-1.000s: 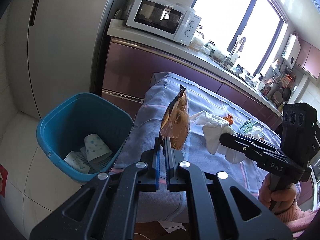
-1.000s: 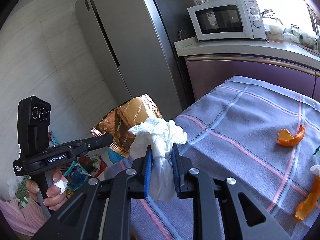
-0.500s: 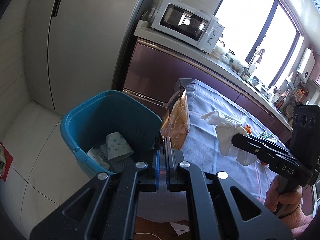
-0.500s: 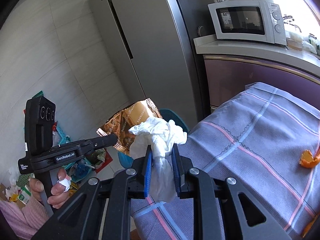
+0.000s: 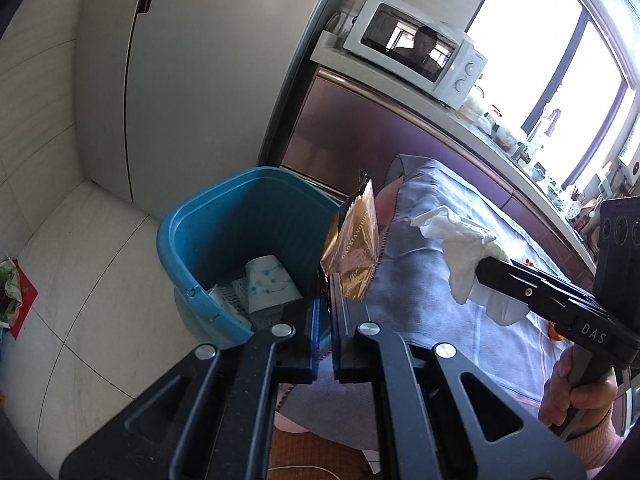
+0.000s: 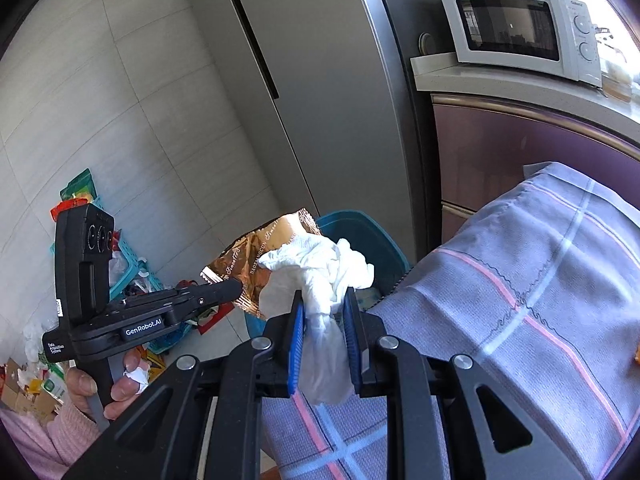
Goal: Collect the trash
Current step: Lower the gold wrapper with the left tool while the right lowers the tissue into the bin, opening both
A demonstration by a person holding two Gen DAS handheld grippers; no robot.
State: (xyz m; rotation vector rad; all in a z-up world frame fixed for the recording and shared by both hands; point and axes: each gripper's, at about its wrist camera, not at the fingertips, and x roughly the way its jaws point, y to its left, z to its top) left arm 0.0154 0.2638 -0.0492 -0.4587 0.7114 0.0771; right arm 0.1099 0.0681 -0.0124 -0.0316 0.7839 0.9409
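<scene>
A tall grey fridge [image 5: 192,80] fills the background of both views, with a white microwave [image 6: 516,32] on the purple cabinet beside it; only the left wrist view shows the bright window [image 5: 552,60] and the cluttered worktop running along under it. The table [image 6: 540,280], covered in a lilac checked cloth, takes up the right side of each view. A blue bin [image 5: 224,240] stands on the pale floor tiles at the table's end: the left wrist view looks down into it and shows a crumpled paper cup [image 5: 268,284] and other scraps at the bottom, while the right wrist view catches only part of its rim behind the held things. Only the right wrist view shows the heap of bags and a turquoise basket [image 6: 132,272] on the floor by the wall, and the hand [image 6: 104,388] in a pink sleeve gripping the left tool's handle. The left tool [image 5: 325,300] is closed on the lower edge of a gold snack wrapper [image 5: 356,248], which stands upright over the near rim of the bin. The right tool [image 6: 322,320] is clamped on a crumpled white tissue [image 6: 320,276], held just beside the wrapper above the table's edge. A bit of orange peel [image 5: 555,330] lies on the cloth, mostly hidden behind the right tool in the left wrist view
</scene>
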